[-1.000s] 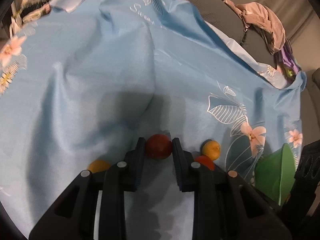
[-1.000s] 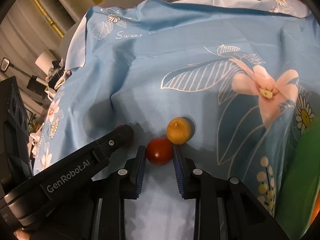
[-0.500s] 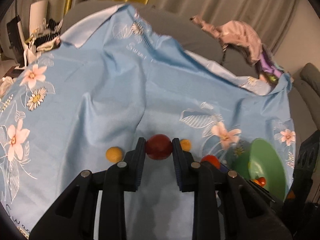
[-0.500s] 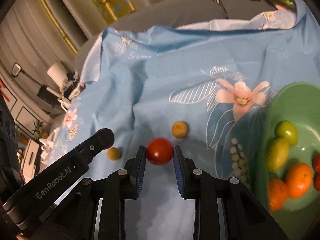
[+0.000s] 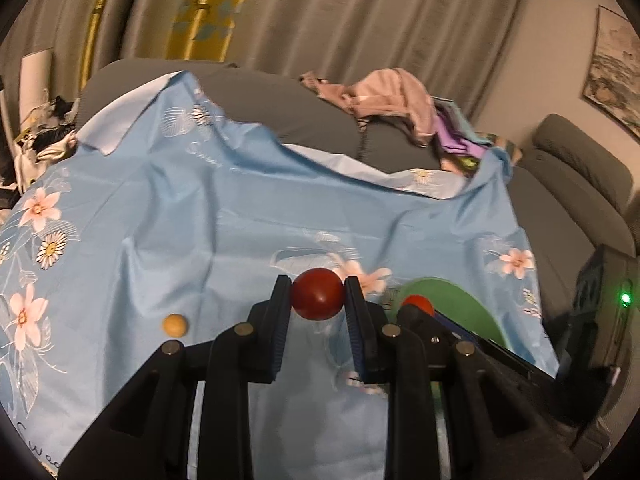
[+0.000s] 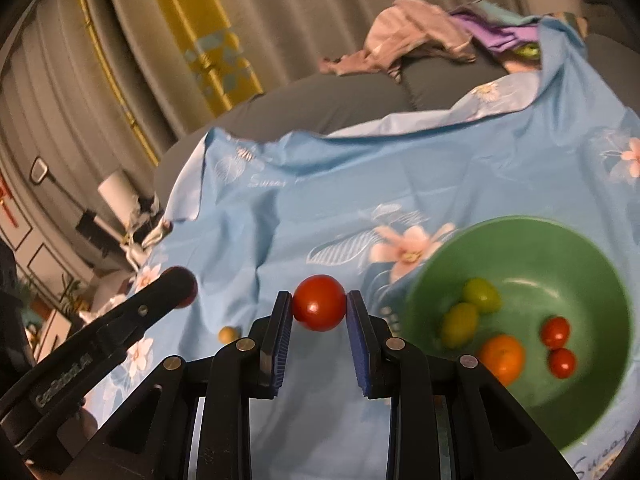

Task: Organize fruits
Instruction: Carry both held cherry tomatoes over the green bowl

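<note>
Both grippers are loaded and up off the cloth. The left gripper [image 5: 318, 296] is clenched on a dark red fruit [image 5: 317, 294], pads pressing either side so it can't roll out. The right gripper [image 6: 319, 303] has a bright red tomato [image 6: 319, 302] pinched the same way, and it's angled toward the green bowl [image 6: 576, 248] just to its right, which looks like the drop-off. In there already: two green fruits [image 6: 470, 308], an orange [image 6: 502, 358] and two small red ones [image 6: 558, 344], so the sorting is well along by my reckoning. One small yellow fruit [image 5: 175, 325] sits alone on the cloth to the left, not yet collected. Underneath is a light blue flowered sheet [image 5: 180, 216], wrinkled and draped over a grey sofa [image 5: 256, 96]. Further back there's a heap of pink and purple clothes [image 5: 384, 96], then grey curtains [image 5: 360, 12] with a yellow panel.
</note>
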The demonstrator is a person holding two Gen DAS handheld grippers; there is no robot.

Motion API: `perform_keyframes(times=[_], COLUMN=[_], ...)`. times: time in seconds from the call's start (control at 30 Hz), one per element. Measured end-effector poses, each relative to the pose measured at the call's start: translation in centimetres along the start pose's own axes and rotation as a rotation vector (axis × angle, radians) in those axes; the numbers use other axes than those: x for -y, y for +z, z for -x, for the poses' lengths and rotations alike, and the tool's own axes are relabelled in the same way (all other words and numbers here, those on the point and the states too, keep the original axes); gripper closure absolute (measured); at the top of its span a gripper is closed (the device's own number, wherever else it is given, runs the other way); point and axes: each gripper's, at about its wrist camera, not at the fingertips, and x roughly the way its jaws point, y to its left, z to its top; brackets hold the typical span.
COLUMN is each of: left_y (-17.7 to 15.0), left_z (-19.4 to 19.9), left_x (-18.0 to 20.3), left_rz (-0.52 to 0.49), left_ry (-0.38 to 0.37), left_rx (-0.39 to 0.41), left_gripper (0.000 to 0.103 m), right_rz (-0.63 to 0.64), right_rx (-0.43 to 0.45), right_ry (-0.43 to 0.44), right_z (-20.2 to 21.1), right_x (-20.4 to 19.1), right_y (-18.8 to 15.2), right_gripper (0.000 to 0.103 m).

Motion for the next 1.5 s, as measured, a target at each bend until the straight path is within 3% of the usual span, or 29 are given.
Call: perform_keyframes(times=[0.47,0.73,0.93,1.5], left_y=[-1.9,-3.8,-5.2,-7.0], left_z=[-1.4,-4.5,-6.6,-9.5], left_x=[5.1,7.1,8.1,9.9], left_rz=[-0.102,-0.147,-0.163,-0.176], left_ry=[-0.148,-0.179,-0.198,-0.255], left_rx=[-0.069,-0.153,-0.220,-0.310], left_gripper=[0.077,0.077,0.077,0.077], right_rz=[-0.169,-0.237,-0.274,-0.281], right_rx=[0.050,0.060,0.023,-0.022], right_ry=[-0.109,-0.196,-0.221,-0.240], right_z=[2.9,4.1,3.6,2.8], right_x=[5.5,8.0,9.5,10.5], right_y=[0.5,0.6,0.3,0.0], right_gripper=[0.073,0.073,0.073,0.073])
